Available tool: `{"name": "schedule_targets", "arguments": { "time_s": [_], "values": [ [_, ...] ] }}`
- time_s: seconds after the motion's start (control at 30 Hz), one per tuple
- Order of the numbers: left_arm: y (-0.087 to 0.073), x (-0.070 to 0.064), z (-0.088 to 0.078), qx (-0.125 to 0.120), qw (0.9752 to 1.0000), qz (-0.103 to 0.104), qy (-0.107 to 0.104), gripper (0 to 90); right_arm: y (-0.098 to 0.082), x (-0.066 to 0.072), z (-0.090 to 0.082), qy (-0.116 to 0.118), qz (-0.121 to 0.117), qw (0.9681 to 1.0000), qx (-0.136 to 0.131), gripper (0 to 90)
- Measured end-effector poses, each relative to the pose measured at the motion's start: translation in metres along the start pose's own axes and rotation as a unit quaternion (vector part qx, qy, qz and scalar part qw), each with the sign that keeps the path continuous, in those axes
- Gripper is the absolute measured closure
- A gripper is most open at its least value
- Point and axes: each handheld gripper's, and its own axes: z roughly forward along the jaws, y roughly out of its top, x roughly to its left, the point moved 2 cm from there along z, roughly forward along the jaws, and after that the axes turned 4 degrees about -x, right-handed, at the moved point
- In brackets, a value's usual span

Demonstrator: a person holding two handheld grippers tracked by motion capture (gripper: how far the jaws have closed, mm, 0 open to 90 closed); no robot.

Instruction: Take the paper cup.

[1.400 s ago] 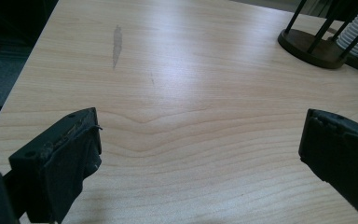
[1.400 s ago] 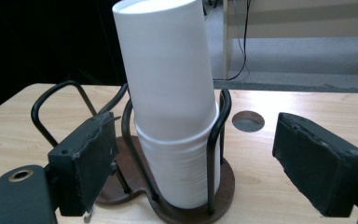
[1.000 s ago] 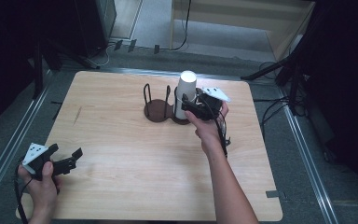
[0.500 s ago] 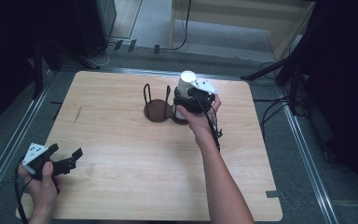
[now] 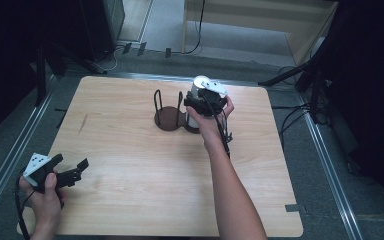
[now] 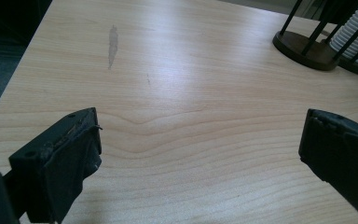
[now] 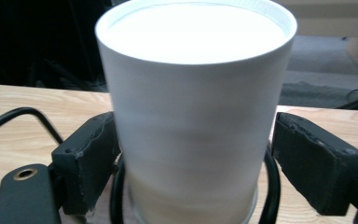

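From above, the right tongs point(image 5: 200, 104) have slid closer around the white cup point(image 5: 198, 86) in its dark wire holder point(image 5: 166, 120) on the counter point(image 5: 130, 150), jaws closing; their own view shows the smooth cup point(image 7: 193, 116) between both pads, left touching; left tongs point(image 6: 200, 154) gape idle.

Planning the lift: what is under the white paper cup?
The white paper cup stands in the dark wire holder, its right round base beneath; the right gripper covers the cup's foot.
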Motion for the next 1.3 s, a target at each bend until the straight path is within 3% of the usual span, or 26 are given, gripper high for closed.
{"name": "schedule_targets", "arguments": {
  "time_s": [0.2, 0.47, 0.9, 1.3],
  "values": [
    [0.0, 0.0, 0.0, 0.001, 1.0, -0.001, -0.001, 0.0, -0.001, 0.001, 0.001, 0.006, 0.001, 1.0, -0.003, 25.1],
    [0.0, 0.0, 0.0, 0.001, 1.0, -0.003, -0.006, 0.0, 0.001, 0.002, -0.001, 0.0, -0.015, 0.9997, -0.017, 27.1],
    [0.0, 0.0, 0.0, 0.003, 1.0, -0.001, -0.007, 0.0, 0.006, 0.0, -0.006, 0.001, -0.011, 0.9996, -0.027, 28.6],
    [0.0, 0.0, 0.0, 0.002, 1.0, -0.001, -0.006, 0.0, 0.034, 0.003, -0.022, 0.015, -0.026, 0.9979, -0.057, 31.7]
  ]
}}
